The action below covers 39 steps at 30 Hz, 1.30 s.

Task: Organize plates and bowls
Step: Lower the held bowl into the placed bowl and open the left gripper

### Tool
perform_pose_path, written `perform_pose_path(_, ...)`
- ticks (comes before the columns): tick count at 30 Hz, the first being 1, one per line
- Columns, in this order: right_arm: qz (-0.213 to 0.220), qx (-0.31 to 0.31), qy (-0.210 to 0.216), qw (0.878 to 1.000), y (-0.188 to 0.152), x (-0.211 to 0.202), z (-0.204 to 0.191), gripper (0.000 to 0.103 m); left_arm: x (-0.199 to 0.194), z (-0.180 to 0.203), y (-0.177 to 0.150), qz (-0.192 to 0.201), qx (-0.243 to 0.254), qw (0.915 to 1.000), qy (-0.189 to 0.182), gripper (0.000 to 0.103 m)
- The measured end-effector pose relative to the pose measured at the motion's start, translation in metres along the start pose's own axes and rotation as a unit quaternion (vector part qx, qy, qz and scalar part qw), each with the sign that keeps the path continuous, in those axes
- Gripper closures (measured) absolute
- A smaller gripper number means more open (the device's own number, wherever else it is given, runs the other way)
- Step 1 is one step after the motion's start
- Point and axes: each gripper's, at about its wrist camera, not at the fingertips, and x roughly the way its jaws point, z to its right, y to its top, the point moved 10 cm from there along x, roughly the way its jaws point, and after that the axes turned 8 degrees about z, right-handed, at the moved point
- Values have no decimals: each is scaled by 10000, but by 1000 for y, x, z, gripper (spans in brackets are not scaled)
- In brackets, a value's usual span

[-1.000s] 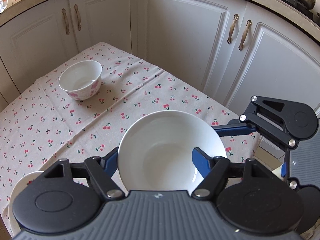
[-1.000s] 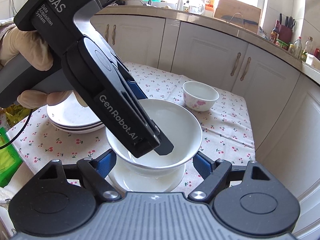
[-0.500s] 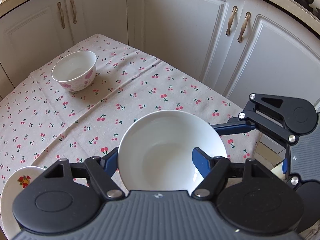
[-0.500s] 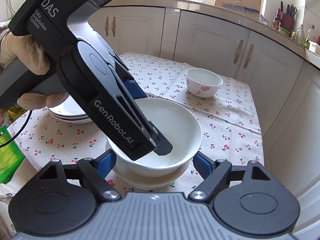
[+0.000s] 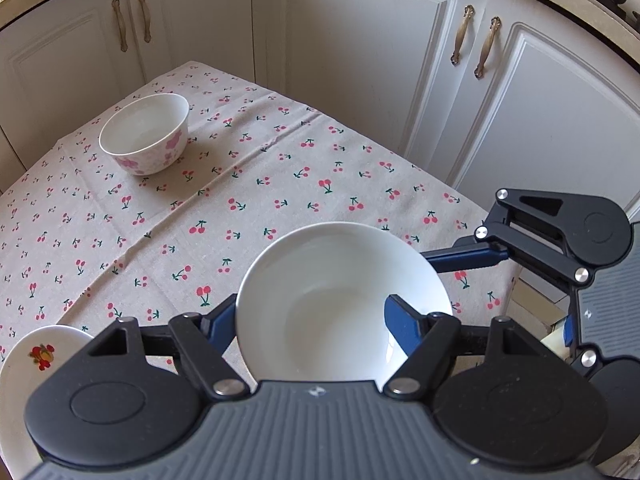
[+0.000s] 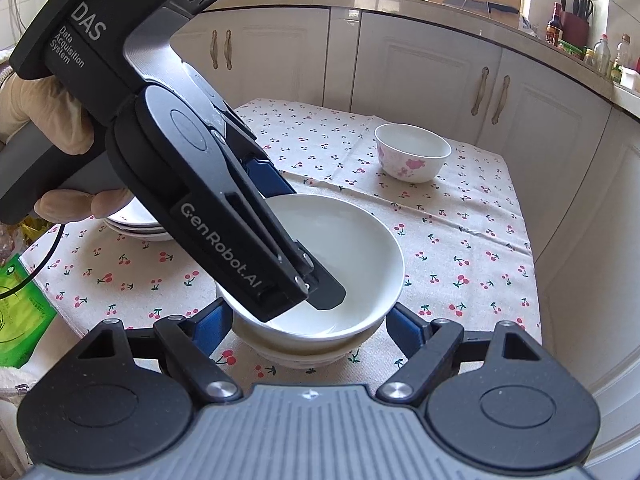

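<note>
My left gripper (image 5: pixel 310 318) is shut on the rim of a plain white bowl (image 5: pixel 320 280), one finger inside and one outside. In the right wrist view that bowl (image 6: pixel 352 248) sits nested in a second white bowl (image 6: pixel 304 354), mostly hidden beneath it. My right gripper (image 6: pixel 308 328) is shut on this lower bowl, a blue finger (image 6: pixel 212 324) on each side. From the left wrist camera only one right finger (image 5: pixel 464 260) shows, beside the top bowl's rim. A small bowl with pink flowers (image 5: pixel 144 136) (image 6: pixel 412 152) stands alone farther back.
A stack of white plates (image 6: pixel 136 224) lies at the left behind a gloved hand (image 6: pixel 48 120); a plate with a fruit print (image 5: pixel 36 356) shows at the near left. The cherry-print tablecloth (image 5: pixel 280 184) ends near white cabinet doors (image 5: pixel 360 60). A green packet (image 6: pixel 20 308) lies off the table's left.
The top bowl has sunk onto the lower bowl, closing the gap between them. Both views have shifted a little over the table; both grips are unchanged.
</note>
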Motion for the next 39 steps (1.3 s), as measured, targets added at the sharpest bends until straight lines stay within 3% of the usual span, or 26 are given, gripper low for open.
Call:
perform_pose_path(10, 47, 87, 84, 9999, -1, 2, 1, 15, 2, -3, -2, 32, -16, 10000, 7, 25)
perform_pose_path(13, 271, 52, 102, 9996, 6, -5, -1, 0, 0, -3, -1, 82, -36, 10000, -35, 24)
perform_pose_path(22, 376, -68, 253, 9989, 11, -12, -11, 0, -11, -11, 0, 232, -131, 9996, 32, 18)
perform_pose_path(29, 378, -184, 486, 9979, 9, -14, -30, 0, -20, -11, -15, 210, -224, 9995, -18, 18)
perform_pose_path(39, 330, -210, 452, 9982, 5, -15, -36, 0, -30, -11, -22, 296, -311, 9991, -42, 18)
